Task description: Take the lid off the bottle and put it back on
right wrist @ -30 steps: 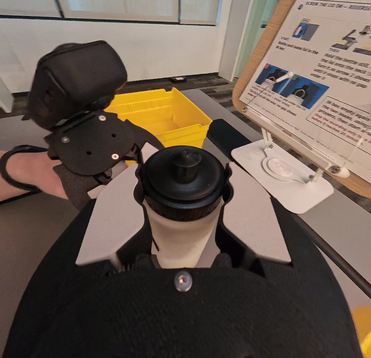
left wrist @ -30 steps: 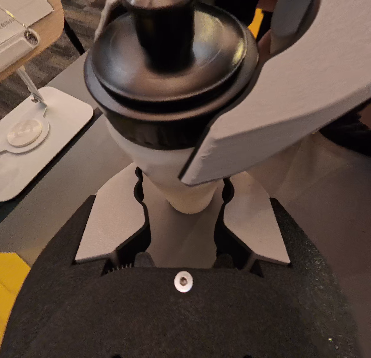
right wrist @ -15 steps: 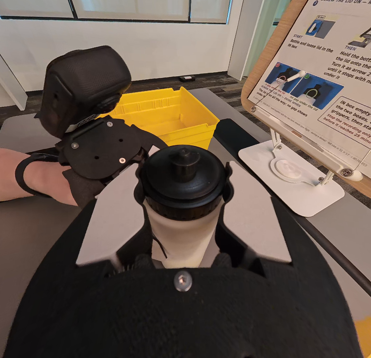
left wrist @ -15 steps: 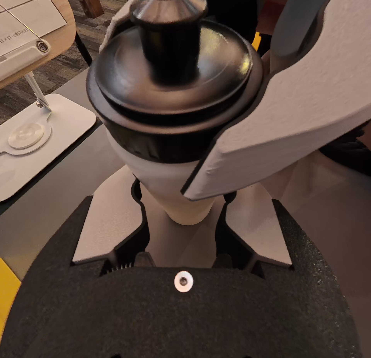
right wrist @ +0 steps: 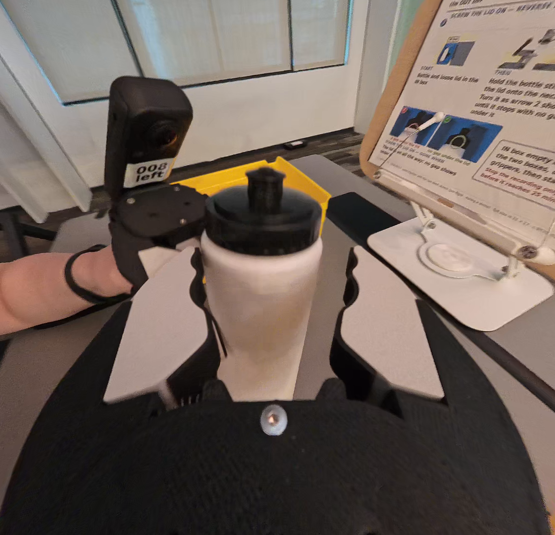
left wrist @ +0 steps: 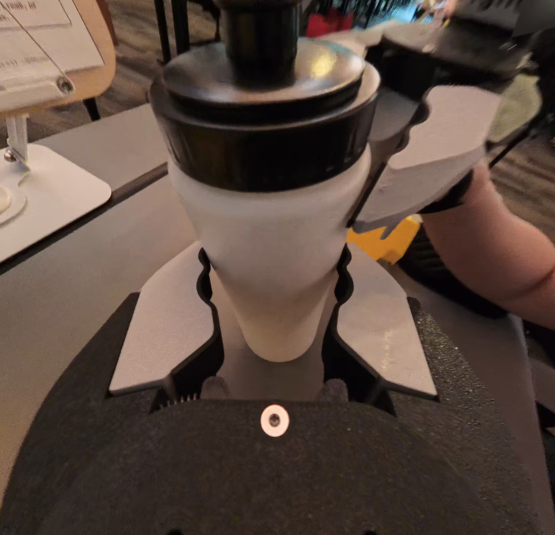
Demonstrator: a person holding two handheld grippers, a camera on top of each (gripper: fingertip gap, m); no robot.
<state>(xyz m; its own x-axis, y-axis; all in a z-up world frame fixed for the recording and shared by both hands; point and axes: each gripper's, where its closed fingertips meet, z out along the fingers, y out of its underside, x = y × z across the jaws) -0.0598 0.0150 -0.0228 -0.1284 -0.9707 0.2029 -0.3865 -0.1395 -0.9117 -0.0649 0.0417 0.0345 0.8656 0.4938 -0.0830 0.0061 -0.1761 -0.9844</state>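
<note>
A white bottle (left wrist: 270, 250) with a black lid (left wrist: 261, 124) screwed on stands upright on the grey table. My left gripper (left wrist: 273, 274) is shut on the bottle's body below the lid. My right gripper (right wrist: 271, 280) is open, its fingers spread on either side of the bottle (right wrist: 258, 304) below the lid (right wrist: 261, 220), with a gap on the right side. In the left wrist view the right gripper (left wrist: 420, 160) shows at the right, beside the lid's edge. The left gripper's body (right wrist: 156, 214) shows to the left of the bottle in the right wrist view.
A yellow bin (right wrist: 303, 184) stands behind the bottle. An instruction board (right wrist: 468, 100) on a white stand (right wrist: 450, 280) is at the right. A person's forearm (left wrist: 495, 250) holds the right gripper. Another yellow bin (left wrist: 387, 238) lies behind the bottle. Across from one pair of fingers to the other is roughly 6 centimeters.
My right gripper has opened and let go of the lid, then drawn back and lower along the bottle. My left gripper has kept its hold on the bottle.
</note>
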